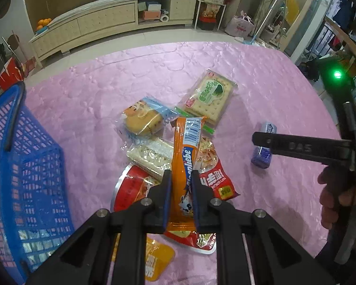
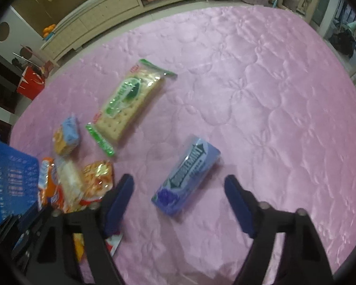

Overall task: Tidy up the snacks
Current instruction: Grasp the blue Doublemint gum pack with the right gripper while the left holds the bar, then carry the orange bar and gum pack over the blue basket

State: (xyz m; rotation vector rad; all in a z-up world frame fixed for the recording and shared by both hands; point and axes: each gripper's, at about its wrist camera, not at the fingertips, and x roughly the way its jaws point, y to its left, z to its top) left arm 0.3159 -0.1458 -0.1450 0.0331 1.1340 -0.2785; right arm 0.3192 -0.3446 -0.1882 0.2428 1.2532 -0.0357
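Note:
My left gripper [image 1: 180,178] is shut on a long orange snack pack [image 1: 186,147] and holds it above a pile of snacks. Under it lie a red packet [image 1: 216,178], a clear cracker pack [image 1: 152,154], a bun in a blue wrapper [image 1: 142,118] and a green cracker pack [image 1: 208,95]. A blue basket [image 1: 21,166] stands at the left. My right gripper [image 2: 179,182] is open, its fingers on either side of a purple gum pack [image 2: 186,178] that lies on the pink cloth. The right gripper also shows in the left wrist view [image 1: 296,146].
The pink quilted cloth [image 2: 261,83] covers a round table. A yellow packet [image 1: 154,261] lies at the near edge. The basket also shows in the right wrist view [image 2: 9,178]. A long low cabinet [image 1: 106,21] stands on the floor beyond the table.

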